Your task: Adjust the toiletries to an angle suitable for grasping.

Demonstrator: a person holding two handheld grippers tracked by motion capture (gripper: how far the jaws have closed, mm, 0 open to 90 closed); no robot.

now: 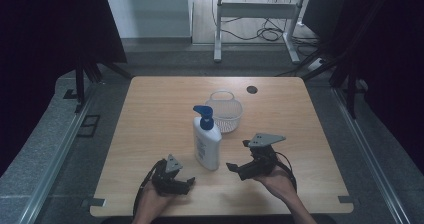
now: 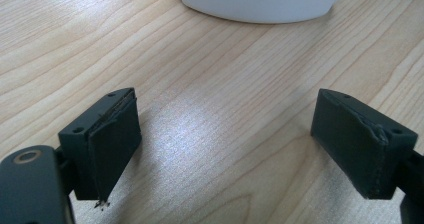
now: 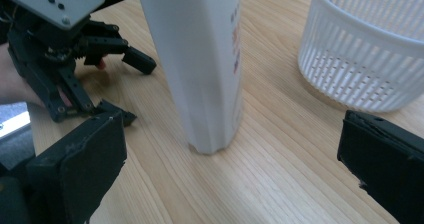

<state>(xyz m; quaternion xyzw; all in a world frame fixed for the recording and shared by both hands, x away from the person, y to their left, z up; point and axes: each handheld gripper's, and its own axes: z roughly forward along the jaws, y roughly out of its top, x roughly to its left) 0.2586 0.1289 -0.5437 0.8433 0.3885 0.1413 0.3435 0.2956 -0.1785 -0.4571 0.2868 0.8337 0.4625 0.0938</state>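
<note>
Here, on the wooden table point(image 1: 150, 109), stands one white pump bottle point(image 1: 206, 143) with a blue pump head point(image 1: 204, 115), upright and a little near of the middle. Just beyond it, to the far right, sits one white slotted basket point(image 1: 225, 111), close beside the bottle; whether they touch I cannot tell. Two grippers lie toward the near edge, one on each side of the bottle. The left gripper point(image 1: 184, 184) is low at the near left, its jaws spread wide with bare wood between them, and the bottle's base point(image 2: 260, 4) a little ahead of it. The right gripper point(image 1: 239, 160) is at the near right, jaws also wide apart, pointing at the bottle from just beside it, holding nothing. One dark round hole point(image 1: 252, 89) marks the far part of the table.
</note>
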